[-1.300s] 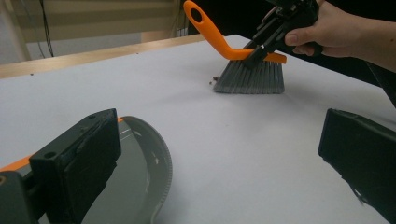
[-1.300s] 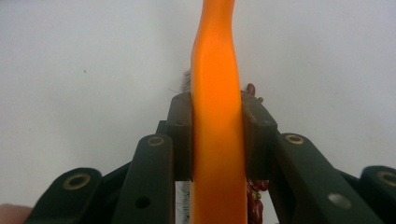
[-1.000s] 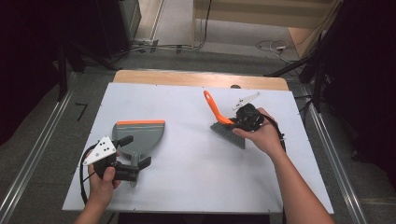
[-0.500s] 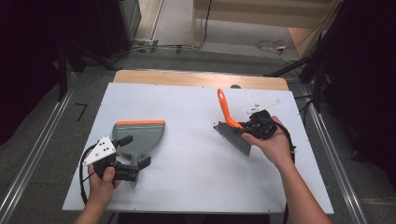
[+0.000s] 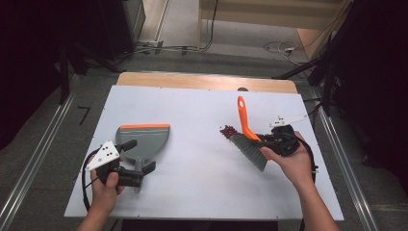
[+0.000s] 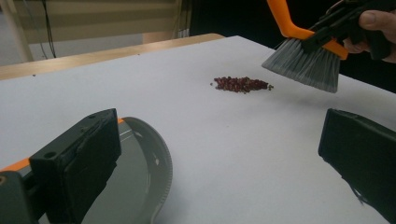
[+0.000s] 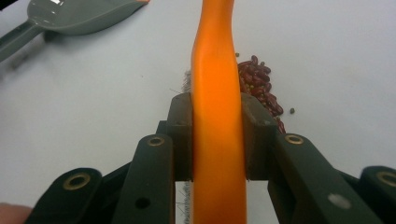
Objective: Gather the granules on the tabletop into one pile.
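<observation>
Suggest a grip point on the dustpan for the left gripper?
Take the dustpan by its narrow grey handle, which points toward the person. Come from the near edge, left gripper fingers either side. The pan lies flat, its orange lip facing the beans.

Orange-handled grey brush (image 5: pixel 248 139) raised, tilted, just beside red beans (image 5: pixel 228 130).

I work in what looks like a lab or recording studio: a plain white table (image 5: pixel 192 192) under my grippers, metal floor rails (image 5: pixel 29 178) to either side of them, cables (image 5: pixel 192 48) on grey carpet beyond, dark curtains (image 5: pixel 29 57) around.
</observation>
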`<action>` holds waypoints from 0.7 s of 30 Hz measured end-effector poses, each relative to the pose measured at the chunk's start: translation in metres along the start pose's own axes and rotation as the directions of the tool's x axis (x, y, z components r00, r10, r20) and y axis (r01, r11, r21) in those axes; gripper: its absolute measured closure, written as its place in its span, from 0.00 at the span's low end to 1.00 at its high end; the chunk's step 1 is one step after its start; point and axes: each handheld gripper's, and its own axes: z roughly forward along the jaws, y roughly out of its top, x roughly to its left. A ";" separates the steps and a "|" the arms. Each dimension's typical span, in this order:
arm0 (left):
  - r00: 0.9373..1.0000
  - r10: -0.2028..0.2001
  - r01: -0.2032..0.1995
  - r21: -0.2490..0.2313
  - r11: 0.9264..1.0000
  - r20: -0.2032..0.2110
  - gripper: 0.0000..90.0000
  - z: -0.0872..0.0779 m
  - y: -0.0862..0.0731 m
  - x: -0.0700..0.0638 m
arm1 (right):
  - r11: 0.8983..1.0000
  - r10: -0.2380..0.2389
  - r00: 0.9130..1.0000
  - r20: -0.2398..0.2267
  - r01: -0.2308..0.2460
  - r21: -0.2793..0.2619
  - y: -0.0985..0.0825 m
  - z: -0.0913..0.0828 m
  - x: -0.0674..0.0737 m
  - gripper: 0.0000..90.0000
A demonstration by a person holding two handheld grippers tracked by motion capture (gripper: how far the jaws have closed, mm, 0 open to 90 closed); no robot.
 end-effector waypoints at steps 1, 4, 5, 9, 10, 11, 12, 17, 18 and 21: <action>1.000 0.000 0.000 -0.001 1.000 -0.001 0.00 0.000 0.000 0.000 | 1.000 0.008 1.000 0.001 -0.008 -0.003 -0.002 -0.003 0.000 0.76; 1.000 0.000 0.000 -0.003 1.000 -0.002 0.00 -0.001 0.000 0.000 | 1.000 0.020 1.000 0.005 -0.020 -0.016 -0.008 -0.010 0.001 0.76; 1.000 0.001 -0.001 -0.003 1.000 -0.002 0.00 -0.001 0.001 0.000 | 0.999 0.025 1.000 0.005 -0.025 -0.020 -0.010 -0.012 0.002 0.76; 1.000 0.002 -0.002 -0.003 1.000 -0.001 0.00 -0.001 0.001 0.000 | 0.999 0.041 0.999 0.005 -0.041 -0.028 -0.020 -0.019 0.002 0.76; 1.000 0.002 -0.003 -0.003 1.000 -0.001 0.00 -0.001 0.001 0.000 | 0.998 0.047 0.999 0.004 -0.047 -0.028 -0.023 -0.020 0.002 0.76; 1.000 0.002 -0.002 -0.003 1.000 -0.001 0.00 -0.001 0.001 0.000 | 0.998 0.052 0.999 0.004 -0.052 -0.031 -0.026 -0.022 0.002 0.76; 1.000 0.003 -0.003 -0.004 1.000 -0.002 0.00 -0.001 0.001 0.000 | 0.998 0.056 0.998 0.001 -0.056 -0.034 -0.029 -0.023 0.002 0.76; 1.000 0.003 -0.003 -0.002 1.000 0.000 0.00 -0.001 0.000 -0.001 | 0.996 0.078 0.997 -0.007 -0.079 -0.048 -0.041 -0.030 0.000 0.76; 1.000 0.001 -0.001 -0.002 1.000 0.002 0.00 -0.001 0.000 -0.001 | 0.995 0.082 0.997 -0.008 -0.082 -0.051 -0.043 -0.031 -0.001 0.76; 1.000 0.003 -0.003 -0.006 1.000 0.003 0.00 -0.002 0.001 -0.002 | 0.993 0.099 0.995 -0.011 -0.099 -0.060 -0.051 -0.036 -0.004 0.76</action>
